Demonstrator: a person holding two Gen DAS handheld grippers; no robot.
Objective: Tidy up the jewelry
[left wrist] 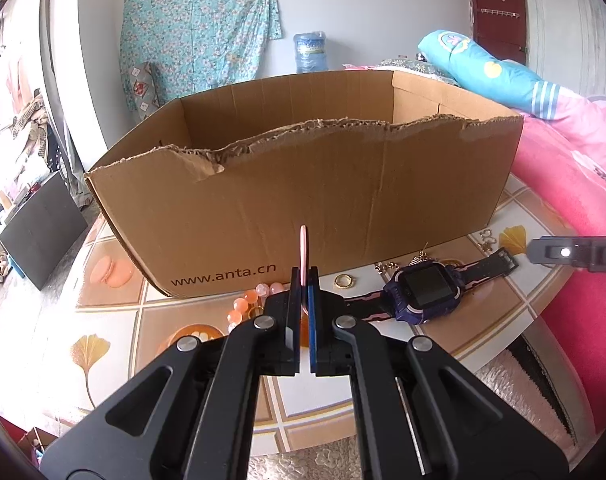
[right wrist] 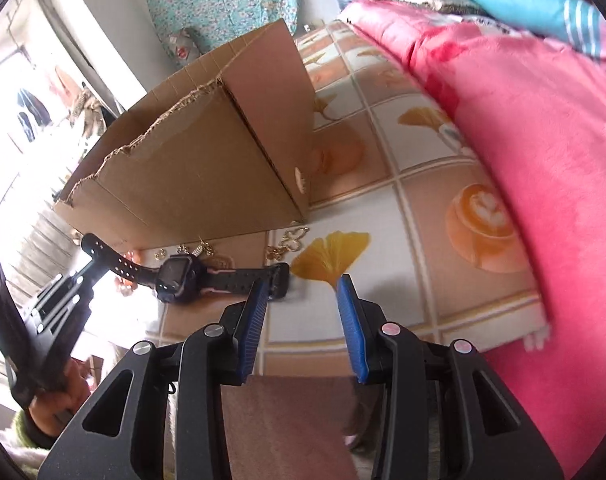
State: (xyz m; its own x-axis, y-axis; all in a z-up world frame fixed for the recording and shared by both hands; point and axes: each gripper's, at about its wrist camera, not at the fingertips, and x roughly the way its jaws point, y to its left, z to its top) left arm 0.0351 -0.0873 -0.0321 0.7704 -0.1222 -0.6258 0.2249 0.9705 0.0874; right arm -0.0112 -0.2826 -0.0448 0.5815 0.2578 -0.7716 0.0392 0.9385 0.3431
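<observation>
so the left tool (left wrist: 303, 276) is clamped tight on a thin pink ring-shaped piece (left wrist: 303, 252), looks like a bangle seen edge-on, sticking straight up out of the pads. It's held up in front of the near wall of the cardboard box (left wrist: 303, 184), the one with the torn ragged top edge and the web address printed low on its side. Can't see anything inside the box from either view

The right tool (right wrist: 303, 284) is partly open with nothing between its blue pads (right wrist: 353, 320), so it's holding nothing. It hangs over the bench (right wrist: 423, 208), which has a tile-pattern cover with ginkgo leaves and coffee cups printed on it. Its left pad sits just beside the end of the watch strap, can't tell if it's actually touching

Rest of the jewelry is lying on the bench along the front of the box: a purple and black smartwatch (left wrist: 427, 292) with its strap laid out flat, a gold ring (left wrist: 344, 281) just left of it, a string of orange and pink beads (left wrist: 247, 300) partly hidden behind the left tool, and some gold chain bits (left wrist: 387, 267) right against the box. Near the box corner there's a gold clover-shaped outline piece (right wrist: 294, 239) too

A pink blanket (right wrist: 543, 160) is bunched up on the right edge of the bench, and a floral cloth (left wrist: 199, 28) hangs on the back wall
</observation>
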